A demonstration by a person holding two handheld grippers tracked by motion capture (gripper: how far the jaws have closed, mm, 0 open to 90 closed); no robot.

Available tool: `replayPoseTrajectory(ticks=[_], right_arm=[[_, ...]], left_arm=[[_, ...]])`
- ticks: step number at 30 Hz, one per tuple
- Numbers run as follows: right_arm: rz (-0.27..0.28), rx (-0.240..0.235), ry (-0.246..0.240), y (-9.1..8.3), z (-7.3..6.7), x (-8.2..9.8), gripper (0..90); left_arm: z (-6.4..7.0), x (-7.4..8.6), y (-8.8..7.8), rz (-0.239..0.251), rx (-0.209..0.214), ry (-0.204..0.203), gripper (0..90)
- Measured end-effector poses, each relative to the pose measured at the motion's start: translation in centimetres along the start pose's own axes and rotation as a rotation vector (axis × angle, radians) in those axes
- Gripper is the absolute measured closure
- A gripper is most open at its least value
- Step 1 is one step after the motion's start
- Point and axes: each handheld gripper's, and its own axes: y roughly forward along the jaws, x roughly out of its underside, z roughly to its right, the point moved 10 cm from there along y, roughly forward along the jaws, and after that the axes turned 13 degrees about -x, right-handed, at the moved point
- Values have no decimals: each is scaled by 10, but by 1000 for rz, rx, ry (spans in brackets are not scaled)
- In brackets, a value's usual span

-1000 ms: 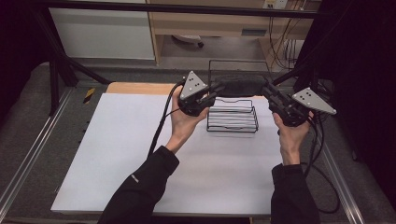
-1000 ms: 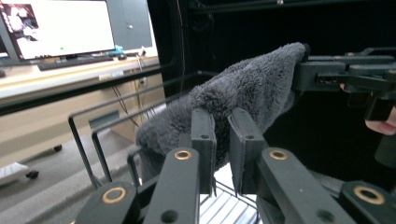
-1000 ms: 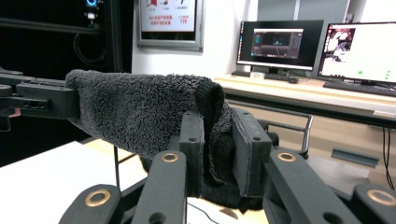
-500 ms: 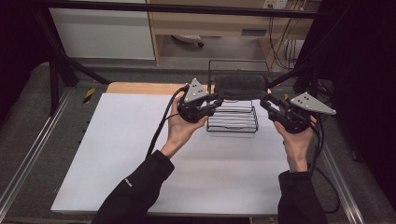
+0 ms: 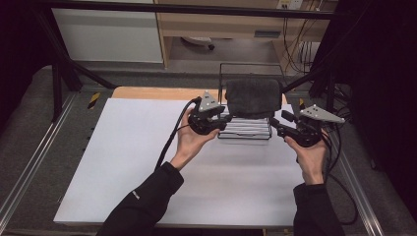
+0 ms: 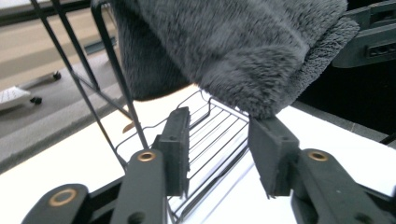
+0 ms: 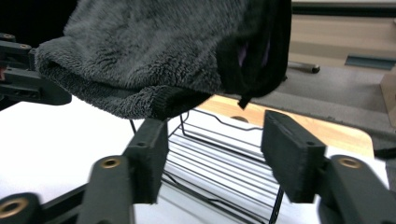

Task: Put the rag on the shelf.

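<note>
Hanging over the top bar of a black wire rack (image 5: 245, 129), a dark grey fleecy towel (image 5: 253, 98) drapes down both sides, near the far edge of the white table (image 5: 123, 162).

Left gripper (image 5: 222, 121): held in the person's left hand (image 5: 189, 142) just beside the rack's left end, pointing toward the towel. In the left gripper view its jaws stand apart, having just been opening. The towel's lower corner (image 6: 261, 88) hangs above them; the right-hand jaw's tip lies right under the fleece, and whether it touches is hard to tell. Nothing is clamped between the pads. The rack's wire floor (image 6: 210, 140) runs between and behind the jaws.

Right gripper (image 5: 276, 129): held in the right hand (image 5: 311, 160) just beside the rack's right end, pointing inward. In the right gripper view its jaws are spread too, also just opened, with the towel's edge (image 7: 154, 100) hanging above the gap and the left-hand jaw's tip close under the hem. No cloth sits between the pads. A black-trimmed fold of the towel (image 7: 254, 51) dangles to the upper right.

Each gripper's grey three-cornered plate and trailing cable show in the high view. Dark sleeves cover both forearms. A wooden strip (image 5: 147, 92) edges the table behind the white surface.
</note>
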Motion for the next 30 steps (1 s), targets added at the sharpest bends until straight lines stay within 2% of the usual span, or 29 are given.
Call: replayPoseTrajectory(ticks=[2,6,9,14,19,24,30], right_arm=[[-8,0,16,3,3,6,355],[-15,-13,32,6,4,17,267],[-14,-41,35,9,0,20,180],[-27,-77,27,11,-12,24,104],[-64,-106,27,14,-25,30,52],[-77,-125,38,13,-37,37,23],[-76,-148,38,11,-48,45,7]], left_arm=[[0,5,2,-10,6,-21,536],[-4,18,4,-66,7,-34,443],[-10,27,2,-87,5,-36,392],[-19,41,-7,-125,4,-31,289],[-31,59,-22,-163,21,-43,221],[-49,78,-43,-180,6,-74,189],[-71,108,-73,-196,-37,-80,131]])
